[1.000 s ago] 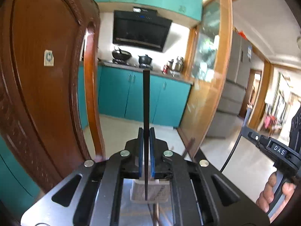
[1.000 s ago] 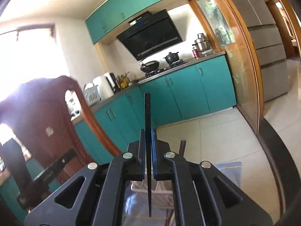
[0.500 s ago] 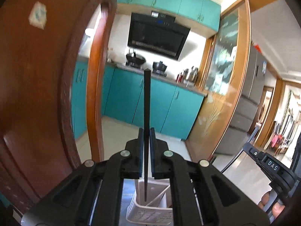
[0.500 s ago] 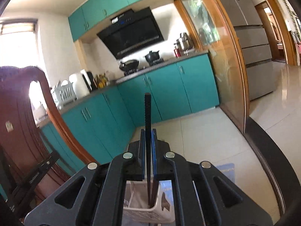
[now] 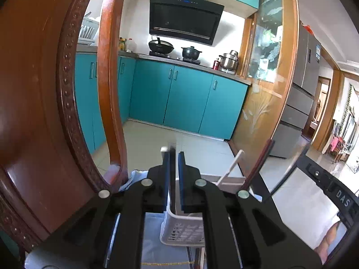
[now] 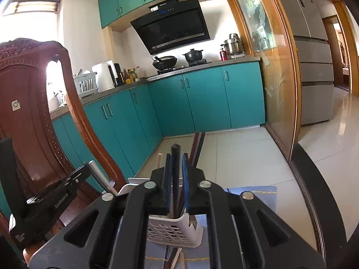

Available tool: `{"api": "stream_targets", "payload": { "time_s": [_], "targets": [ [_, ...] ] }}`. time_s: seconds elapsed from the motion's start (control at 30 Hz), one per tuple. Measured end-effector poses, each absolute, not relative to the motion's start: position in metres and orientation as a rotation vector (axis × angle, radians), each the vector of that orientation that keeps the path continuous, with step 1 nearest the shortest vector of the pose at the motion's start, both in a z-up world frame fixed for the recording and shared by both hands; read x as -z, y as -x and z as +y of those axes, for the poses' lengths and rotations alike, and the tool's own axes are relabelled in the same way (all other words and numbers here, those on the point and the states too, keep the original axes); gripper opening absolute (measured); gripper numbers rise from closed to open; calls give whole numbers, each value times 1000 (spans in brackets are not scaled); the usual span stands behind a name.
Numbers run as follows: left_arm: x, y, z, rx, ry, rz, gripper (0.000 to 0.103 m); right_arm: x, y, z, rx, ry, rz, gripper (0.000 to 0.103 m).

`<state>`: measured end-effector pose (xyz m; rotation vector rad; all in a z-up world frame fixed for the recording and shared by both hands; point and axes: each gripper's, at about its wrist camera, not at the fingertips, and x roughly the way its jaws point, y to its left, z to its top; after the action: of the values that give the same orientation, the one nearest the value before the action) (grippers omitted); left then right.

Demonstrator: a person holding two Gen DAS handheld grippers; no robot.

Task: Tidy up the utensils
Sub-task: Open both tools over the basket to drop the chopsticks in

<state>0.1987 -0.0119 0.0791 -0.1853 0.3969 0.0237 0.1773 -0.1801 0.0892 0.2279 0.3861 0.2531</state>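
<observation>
A white slotted utensil basket stands on a blue cloth, right below both grippers; it also shows in the right wrist view. My left gripper has its jaws slightly apart, and a blurred dark chopstick slides down between them into the basket. My right gripper is slightly open around a black chopstick that stands in the basket. A white utensil and a dark brown one lean in the basket.
A carved wooden chair back rises close on the left. The other hand-held gripper is at the left of the right wrist view. More utensils lie on the blue cloth. Teal kitchen cabinets stand behind.
Both grippers have tilted down over the basket and opened slightly. Both black chopsticks, which stood high above the fingers, have dropped down into the basket.
</observation>
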Motion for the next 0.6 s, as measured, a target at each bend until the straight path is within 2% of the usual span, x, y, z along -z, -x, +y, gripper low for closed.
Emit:
{"api": "stream_targets", "payload": {
  "time_s": [0.07, 0.17, 0.3, 0.43, 0.6],
  "targets": [
    [-79, -194, -14, -29, 163, 389, 11, -91, -171, -180, -250, -219, 371, 30],
    [-82, -186, -14, -23, 158, 372, 19, -94, -159, -183, -247, -210, 333, 40],
    [-82, -166, -4, -29, 158, 339, 25, -93, -143, -189, -250, -202, 304, 45],
    [-76, -149, 0, -45, 144, 322, 35, -80, -120, -198, -279, -198, 303, 51],
    [-60, -133, 0, -65, 80, 353, 39, -47, -105, -195, -316, -137, 414, 51]
  ]
}}
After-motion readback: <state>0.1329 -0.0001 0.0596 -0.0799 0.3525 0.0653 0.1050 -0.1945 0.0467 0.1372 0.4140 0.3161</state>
